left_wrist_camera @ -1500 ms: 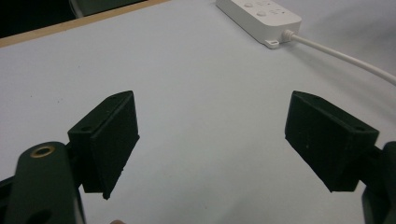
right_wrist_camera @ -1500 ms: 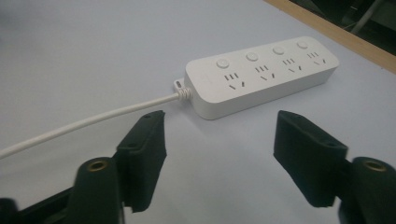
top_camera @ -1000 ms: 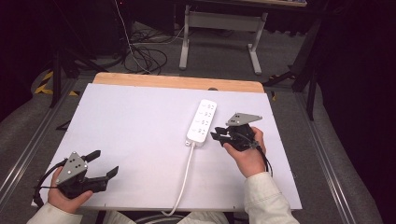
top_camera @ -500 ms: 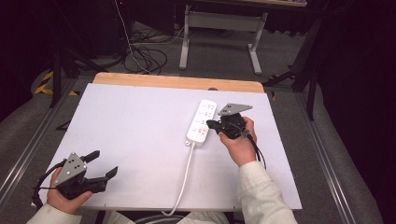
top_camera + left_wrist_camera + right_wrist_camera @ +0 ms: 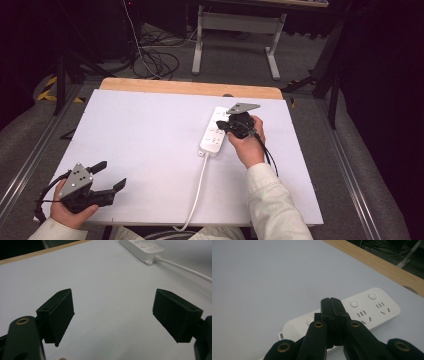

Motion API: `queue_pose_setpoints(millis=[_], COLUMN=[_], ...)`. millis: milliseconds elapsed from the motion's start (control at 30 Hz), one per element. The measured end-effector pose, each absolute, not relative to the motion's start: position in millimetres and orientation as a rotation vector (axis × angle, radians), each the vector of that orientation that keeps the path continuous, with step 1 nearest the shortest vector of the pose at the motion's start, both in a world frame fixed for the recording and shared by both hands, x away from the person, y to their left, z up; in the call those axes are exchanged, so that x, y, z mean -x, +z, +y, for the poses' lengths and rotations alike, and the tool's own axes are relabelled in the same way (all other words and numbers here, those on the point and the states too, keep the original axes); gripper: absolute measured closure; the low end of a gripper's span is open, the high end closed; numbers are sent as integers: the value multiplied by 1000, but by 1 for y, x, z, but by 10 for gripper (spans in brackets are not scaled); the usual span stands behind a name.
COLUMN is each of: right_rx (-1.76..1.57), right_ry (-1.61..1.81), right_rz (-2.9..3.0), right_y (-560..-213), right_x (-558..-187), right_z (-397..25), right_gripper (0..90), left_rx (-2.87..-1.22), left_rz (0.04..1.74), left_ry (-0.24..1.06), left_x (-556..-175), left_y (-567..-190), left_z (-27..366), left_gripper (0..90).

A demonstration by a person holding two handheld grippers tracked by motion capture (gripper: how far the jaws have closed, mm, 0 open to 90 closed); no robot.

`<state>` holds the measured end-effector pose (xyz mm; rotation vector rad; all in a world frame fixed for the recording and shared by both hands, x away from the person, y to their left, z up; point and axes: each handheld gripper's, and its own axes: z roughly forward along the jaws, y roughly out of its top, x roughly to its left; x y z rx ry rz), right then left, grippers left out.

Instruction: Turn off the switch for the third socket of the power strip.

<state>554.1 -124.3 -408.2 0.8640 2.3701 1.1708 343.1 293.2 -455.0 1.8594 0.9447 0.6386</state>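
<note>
The white power strip (image 5: pixel 216 131) lies on the white table top (image 5: pixel 150 145), right of the middle and toward the far edge, with its long side running away from the person. Its white cord (image 5: pixel 196 192) leaves the near end and trails back to the near edge of the table. In the right gripper view the power strip (image 5: pixel 362 312) shows a row of round switch buttons (image 5: pixel 354 303), each next to a set of socket slots.

The right gripper (image 5: pixel 225 127) sits over the middle of the power strip, and its jaws are pressed together with nothing between them, tips pointing down at the row of buttons. The step in hand looks like pressing one switch with the closed tips. To do it well, the tips should come down square on a single button, not on the slots beside it, and the push should be straight down so the light strip does not slide or tip.

The left gripper (image 5: pixel 107 180) rests low at the near left corner, well apart from the strip, its jaws spread wide and empty. Nothing else lies on the table, so nothing blocks the way. Beyond the wooden far edge (image 5: pixel 190 88) are loose cables (image 5: pixel 155 60) on the floor and the metal legs of a stand (image 5: pixel 235 25).
</note>
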Motion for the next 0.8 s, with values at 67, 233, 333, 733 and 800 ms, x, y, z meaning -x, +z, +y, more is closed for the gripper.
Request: queue_pose_setpoints(millis=[67,233,333,733,800], right_rx=[-873,-898,-902,-905,-907], right_ry=[1169,1177,1184,1145,1138], right_rz=[2363,2350,2347,2321,2321], right_y=[-411,-417,-421,-435,-438], right_x=[-559,-567,-573,-593,-596], right_z=[-123,-121,-119,-109,-109], right_gripper=[900,900,900,900,900], left_rx=[-1860,-1864,-1863,-1866,-1863], left_rz=[945,943,942,939,942], left_ry=[639,641,640,635,631], left_x=[-343,-344,-344,-344,-344], left_y=[-455,-455,-455,-455,-455], left_z=[293,293,293,293,293], left_gripper=[178,178,178,178,178])
